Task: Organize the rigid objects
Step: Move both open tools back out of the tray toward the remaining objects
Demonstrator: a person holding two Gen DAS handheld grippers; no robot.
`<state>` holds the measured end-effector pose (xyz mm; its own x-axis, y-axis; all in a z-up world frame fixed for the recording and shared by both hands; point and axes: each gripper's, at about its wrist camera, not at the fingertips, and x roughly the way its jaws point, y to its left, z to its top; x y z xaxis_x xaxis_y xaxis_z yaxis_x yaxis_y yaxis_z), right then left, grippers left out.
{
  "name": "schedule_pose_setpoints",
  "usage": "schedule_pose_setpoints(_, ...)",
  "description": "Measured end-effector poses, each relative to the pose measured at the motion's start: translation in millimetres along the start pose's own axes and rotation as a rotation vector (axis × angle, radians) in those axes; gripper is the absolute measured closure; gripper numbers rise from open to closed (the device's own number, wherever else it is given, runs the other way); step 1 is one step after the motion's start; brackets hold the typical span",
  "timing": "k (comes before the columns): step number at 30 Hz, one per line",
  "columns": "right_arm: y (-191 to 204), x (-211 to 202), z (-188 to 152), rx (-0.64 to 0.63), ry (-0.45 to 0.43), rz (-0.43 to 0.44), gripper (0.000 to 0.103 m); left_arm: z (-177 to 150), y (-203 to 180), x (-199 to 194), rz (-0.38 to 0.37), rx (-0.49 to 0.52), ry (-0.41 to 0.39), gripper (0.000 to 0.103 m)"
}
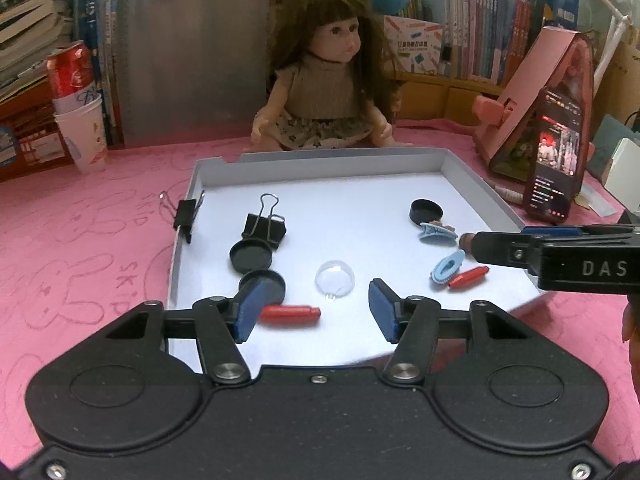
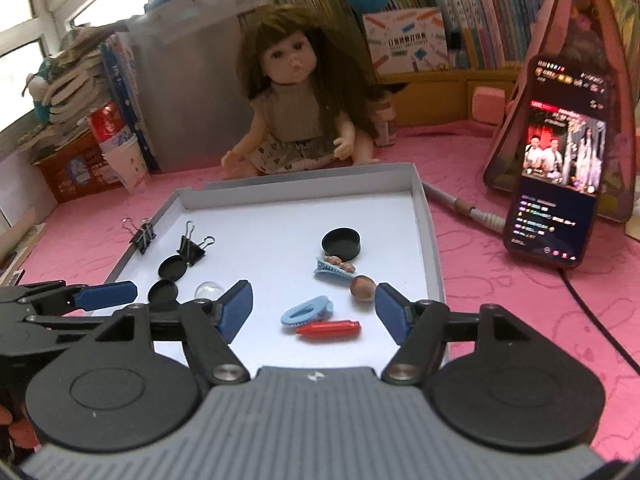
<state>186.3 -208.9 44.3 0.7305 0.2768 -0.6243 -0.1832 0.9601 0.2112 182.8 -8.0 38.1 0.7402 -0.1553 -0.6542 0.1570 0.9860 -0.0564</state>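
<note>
A white tray (image 1: 456, 162) (image 2: 430, 216) holds small items: a black binder clip (image 1: 264, 224) (image 2: 192, 246), two flat black lids (image 1: 251, 255) (image 1: 269, 280), a clear dome (image 1: 334, 280) (image 2: 208, 291), a black cap (image 1: 426, 210) (image 2: 341, 243), blue hair clips (image 1: 437, 233) (image 1: 447, 266) (image 2: 306, 310), red cylinders (image 1: 290, 314) (image 1: 468, 277) (image 2: 329, 328), and a brown nut (image 2: 363, 288). Another binder clip (image 1: 185, 213) (image 2: 142, 234) grips the tray's left wall. My left gripper (image 1: 316, 306) is open above the near red cylinder. My right gripper (image 2: 314, 308) is open above the hair clip and red cylinder.
A doll (image 1: 324, 76) (image 2: 292, 112) sits behind the tray on the pink cloth (image 1: 80, 240). A phone (image 1: 558, 152) (image 2: 560, 168) leans on a pink stand at right. A paper cup with a red can (image 1: 80, 120) (image 2: 124, 152) stands at left. Books line the back.
</note>
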Motion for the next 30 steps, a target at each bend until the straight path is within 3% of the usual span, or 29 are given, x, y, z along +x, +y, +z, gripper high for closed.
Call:
schedule_pose_setpoints(11, 13.2, -38.3, -28.9, -0.093, -0.081, 0.001, 0.018, -25.4, 2.5, -38.2, -0.002, 0.005, -0.039, 0.039)
schedule_pose_setpoints(30, 24.3, -55.0, -78.6, -0.192, -0.09, -0.046, 0.014, -81.3, 12.0, -74.9, 0.037, -0.031, -0.068, 0.03)
